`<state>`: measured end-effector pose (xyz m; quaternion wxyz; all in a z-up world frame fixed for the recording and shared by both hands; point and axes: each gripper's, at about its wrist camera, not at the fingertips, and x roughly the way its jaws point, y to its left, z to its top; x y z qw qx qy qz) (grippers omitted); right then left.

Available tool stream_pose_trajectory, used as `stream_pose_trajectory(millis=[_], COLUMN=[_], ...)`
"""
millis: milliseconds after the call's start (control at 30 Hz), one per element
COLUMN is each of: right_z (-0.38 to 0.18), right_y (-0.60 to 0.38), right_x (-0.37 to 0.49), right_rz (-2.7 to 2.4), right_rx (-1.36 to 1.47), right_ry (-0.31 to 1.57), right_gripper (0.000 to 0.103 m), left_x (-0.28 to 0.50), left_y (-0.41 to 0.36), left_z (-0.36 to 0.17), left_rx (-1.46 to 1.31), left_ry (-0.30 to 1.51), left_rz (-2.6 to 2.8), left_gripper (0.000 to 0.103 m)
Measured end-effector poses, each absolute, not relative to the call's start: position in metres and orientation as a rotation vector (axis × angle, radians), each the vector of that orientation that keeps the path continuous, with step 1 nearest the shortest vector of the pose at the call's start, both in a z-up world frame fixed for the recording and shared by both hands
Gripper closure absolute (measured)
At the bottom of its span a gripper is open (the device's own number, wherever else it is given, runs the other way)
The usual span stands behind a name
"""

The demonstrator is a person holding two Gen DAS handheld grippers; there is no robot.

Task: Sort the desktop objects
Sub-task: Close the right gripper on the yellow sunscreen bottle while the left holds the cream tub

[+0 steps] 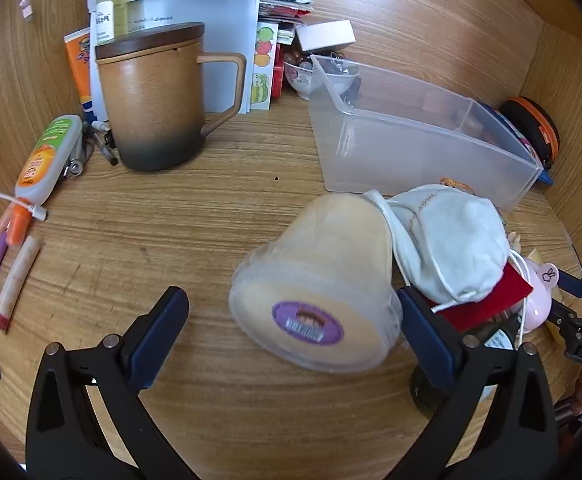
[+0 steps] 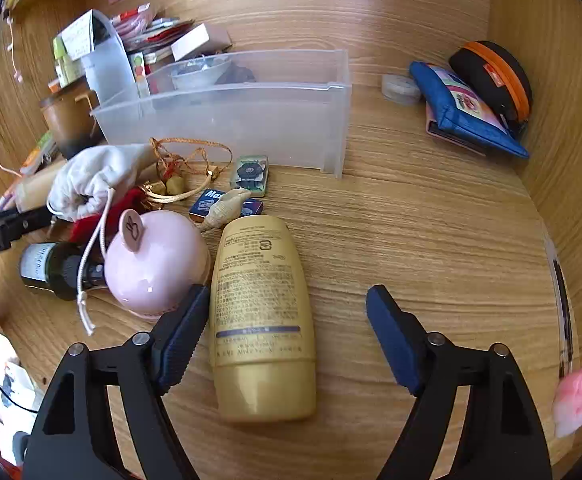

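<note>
In the left wrist view my left gripper (image 1: 291,294) stands wide open around a translucent plastic cup (image 1: 323,280) with a purple label, lying on its side on the wooden desk. The right pad is close to the cup's rim; the left pad is well clear of it. A white drawstring pouch (image 1: 451,240) leans against the cup. In the right wrist view my right gripper (image 2: 287,290) is open over a yellow lotion bottle (image 2: 263,312) lying flat. Its left finger is at the bottle's side and the right finger is far off it. An empty clear plastic bin (image 2: 251,128) stands behind.
A lidded brown mug (image 1: 151,104), tubes and pens lie at the left. A pink round pig figure (image 2: 155,264), a dark bottle (image 2: 51,264), a shell (image 2: 227,208) and small boxes crowd the bottle's left. A blue pouch (image 2: 463,112) and black-orange case (image 2: 495,76) sit back right.
</note>
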<state>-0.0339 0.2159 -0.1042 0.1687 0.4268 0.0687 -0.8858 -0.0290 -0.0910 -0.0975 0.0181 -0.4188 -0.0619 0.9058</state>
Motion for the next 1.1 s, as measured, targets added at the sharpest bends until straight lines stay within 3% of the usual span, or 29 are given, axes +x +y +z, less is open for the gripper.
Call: stream_pose_trajectory(millis=[167,267,333,500,1100], right_z=[-0.112,-0.112,-0.111,-0.110,-0.101], right_y=[0.210,0.210,0.208,0.208,0.220], right_x=[-0.039,-0.041,-0.042,-0.039,-0.028], right_rz=[-2.506,-2.490,-2.482,-2.484,-2.527], right_rx=[1.212,1.192,1.181,1.176,1.175], right_ry=[0.247,0.254,0.261,0.257,0.139], right_gripper=[0.036,0.047,0.058,0.058,0.058], left_x=[-0.038,-0.041,-0.043,-0.046,-0.031], left_y=[-0.089,-0.090,-0.090,-0.084,-0.090], left_z=[-0.100,-0.101,-0.101,-0.100,-0.097], left_rx=[-1.327,-1.327,-1.327,-1.326,-1.282], left_ry=[-0.168,-0.163,-0.180,-0.142,-0.177], left_rz=[2.798,2.801,2.784,2.765,2.834], left_gripper=[0.000,0.001,0.011,0.030,0.034])
